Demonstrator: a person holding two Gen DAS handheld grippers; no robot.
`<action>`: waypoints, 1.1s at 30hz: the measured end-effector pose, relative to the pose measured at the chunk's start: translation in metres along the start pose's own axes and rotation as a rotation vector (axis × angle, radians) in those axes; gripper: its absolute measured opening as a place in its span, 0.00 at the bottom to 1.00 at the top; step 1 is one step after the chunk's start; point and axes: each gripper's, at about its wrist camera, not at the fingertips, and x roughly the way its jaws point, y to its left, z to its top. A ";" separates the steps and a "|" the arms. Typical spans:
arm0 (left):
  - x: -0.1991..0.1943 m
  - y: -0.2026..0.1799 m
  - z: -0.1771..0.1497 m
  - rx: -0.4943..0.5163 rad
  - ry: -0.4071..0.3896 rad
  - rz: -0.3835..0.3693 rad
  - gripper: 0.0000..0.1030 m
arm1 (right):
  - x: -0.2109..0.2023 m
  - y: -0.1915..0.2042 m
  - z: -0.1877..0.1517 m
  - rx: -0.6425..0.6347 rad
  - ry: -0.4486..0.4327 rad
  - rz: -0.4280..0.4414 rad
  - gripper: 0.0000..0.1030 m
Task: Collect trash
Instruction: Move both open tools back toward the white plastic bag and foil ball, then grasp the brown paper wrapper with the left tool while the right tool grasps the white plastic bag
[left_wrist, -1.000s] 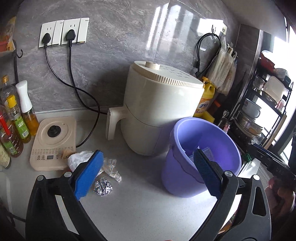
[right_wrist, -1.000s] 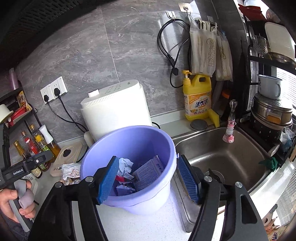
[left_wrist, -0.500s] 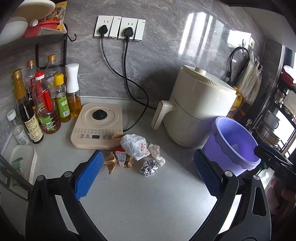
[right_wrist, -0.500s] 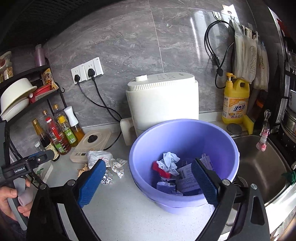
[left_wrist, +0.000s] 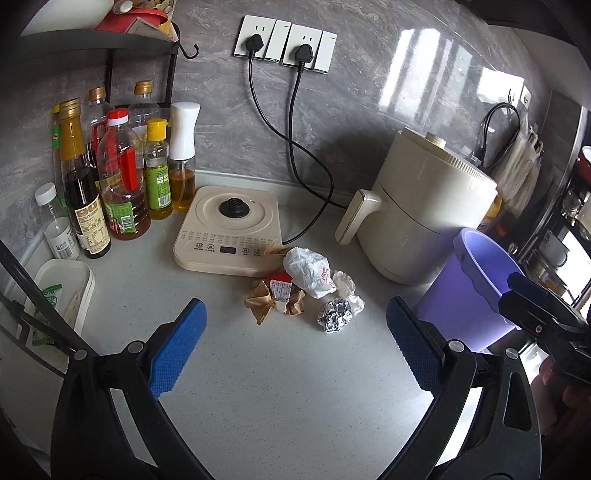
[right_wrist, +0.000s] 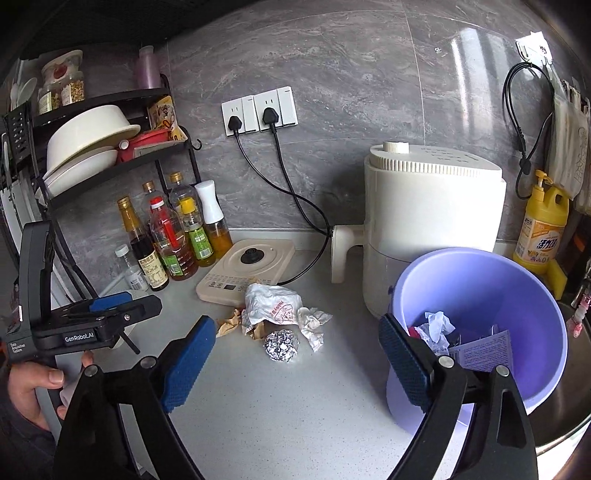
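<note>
Both views have swung from the bucket (right_wrist: 480, 314) to the trash pile (left_wrist: 306, 291) on the tabletop (left_wrist: 277, 387). The left gripper (left_wrist: 295, 347) and the right gripper (right_wrist: 299, 362) have fingers apart and empty, the right just widened, so picking comes next.

Both wrist views, countertop (left_wrist: 295, 398) shared.

Speckled counter (left_wrist: 295, 406), trash pile (left_wrist: 306, 291), bucket (right_wrist: 480, 295), perhaps hotplate (left_wrist: 229, 229)

The left gripper (left_wrist: 295, 347) tilts downward with its jaws spread wide and nothing between the blue pads (left_wrist: 177, 350). The right gripper (right_wrist: 295, 362) is angled down the same way; its jaws have just been opening and are empty. In the right wrist view the left hand (right_wrist: 31, 387) grips its handle at 8 o'clock.
</note>
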 end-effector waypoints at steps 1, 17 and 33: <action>0.001 0.001 -0.001 0.000 0.001 -0.002 0.94 | 0.005 0.003 0.000 -0.006 0.010 0.009 0.82; 0.073 0.036 -0.008 -0.110 0.095 -0.029 0.67 | 0.104 0.029 0.007 -0.098 0.216 0.116 0.49; 0.161 0.058 -0.015 -0.212 0.210 -0.065 0.49 | 0.202 0.039 0.008 -0.103 0.394 0.199 0.40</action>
